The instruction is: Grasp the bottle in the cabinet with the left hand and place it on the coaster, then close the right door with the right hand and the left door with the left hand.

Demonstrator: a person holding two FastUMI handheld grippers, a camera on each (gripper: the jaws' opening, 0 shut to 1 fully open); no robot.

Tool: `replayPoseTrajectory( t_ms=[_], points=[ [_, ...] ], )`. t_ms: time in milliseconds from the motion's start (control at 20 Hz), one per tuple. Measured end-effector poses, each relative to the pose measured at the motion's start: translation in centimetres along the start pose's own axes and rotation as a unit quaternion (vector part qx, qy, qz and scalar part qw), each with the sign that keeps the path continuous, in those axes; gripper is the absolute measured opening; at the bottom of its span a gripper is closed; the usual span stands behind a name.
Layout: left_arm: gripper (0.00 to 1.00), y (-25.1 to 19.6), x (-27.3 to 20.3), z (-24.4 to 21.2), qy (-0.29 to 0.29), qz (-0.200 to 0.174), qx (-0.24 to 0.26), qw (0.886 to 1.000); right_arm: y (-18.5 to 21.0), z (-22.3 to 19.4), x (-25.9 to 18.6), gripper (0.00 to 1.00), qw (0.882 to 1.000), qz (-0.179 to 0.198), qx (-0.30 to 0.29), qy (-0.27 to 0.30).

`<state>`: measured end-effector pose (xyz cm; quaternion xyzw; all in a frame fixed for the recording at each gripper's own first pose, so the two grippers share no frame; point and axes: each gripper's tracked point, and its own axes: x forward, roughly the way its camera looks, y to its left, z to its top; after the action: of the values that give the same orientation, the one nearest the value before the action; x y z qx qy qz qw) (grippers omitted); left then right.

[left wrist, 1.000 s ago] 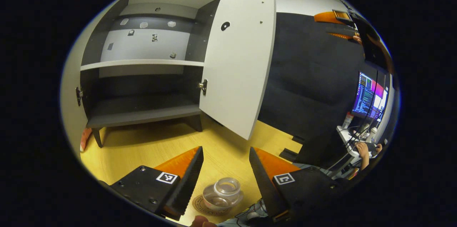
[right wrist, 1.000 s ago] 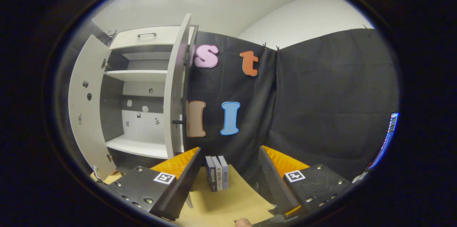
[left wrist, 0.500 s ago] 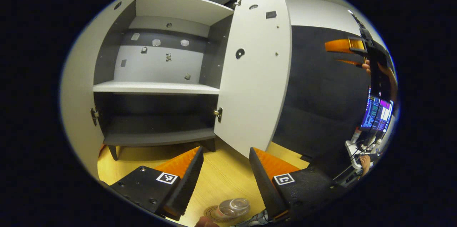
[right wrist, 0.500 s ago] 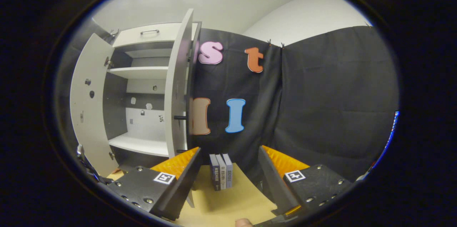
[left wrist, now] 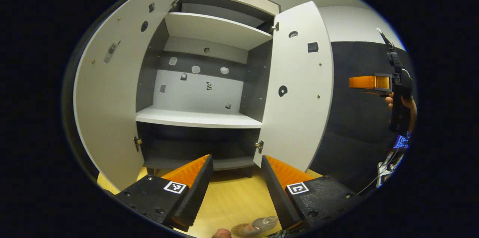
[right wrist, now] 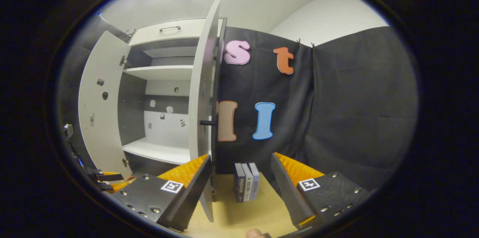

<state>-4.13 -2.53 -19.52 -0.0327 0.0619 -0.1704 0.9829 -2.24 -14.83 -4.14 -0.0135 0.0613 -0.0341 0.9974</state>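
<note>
While your left tool [left wrist: 237, 189] hangs with its fingers spread wide and nothing between them, the bottle [left wrist: 263, 223] sits on the coaster [left wrist: 241, 229] on the wooden surface [left wrist: 232, 202], just below the tool. Your right tool [right wrist: 239, 189] is likewise wide apart and holds nothing, close beside the edge of the right door [right wrist: 202, 95], with three books [right wrist: 247, 181] standing past it. Both the right door and the left door [left wrist: 112, 110] of the cabinet [left wrist: 202, 118] stand open.

Black gripper bodies [left wrist: 237, 193], square tags, screws, serrated fingers [left wrist: 196, 187]
</note>
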Motion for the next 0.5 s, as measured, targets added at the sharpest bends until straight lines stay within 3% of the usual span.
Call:
replayPoseTrajectory(
  t_ms=[500],
  points=[
    [0.82, 6.3, -4.6, 0.7, -0.005, 0.098, -0.004, 0.995, 1.7, -1.0, 3.4, 0.96, 0.999, 0.009, 0.040, 0.013]
  ],
)
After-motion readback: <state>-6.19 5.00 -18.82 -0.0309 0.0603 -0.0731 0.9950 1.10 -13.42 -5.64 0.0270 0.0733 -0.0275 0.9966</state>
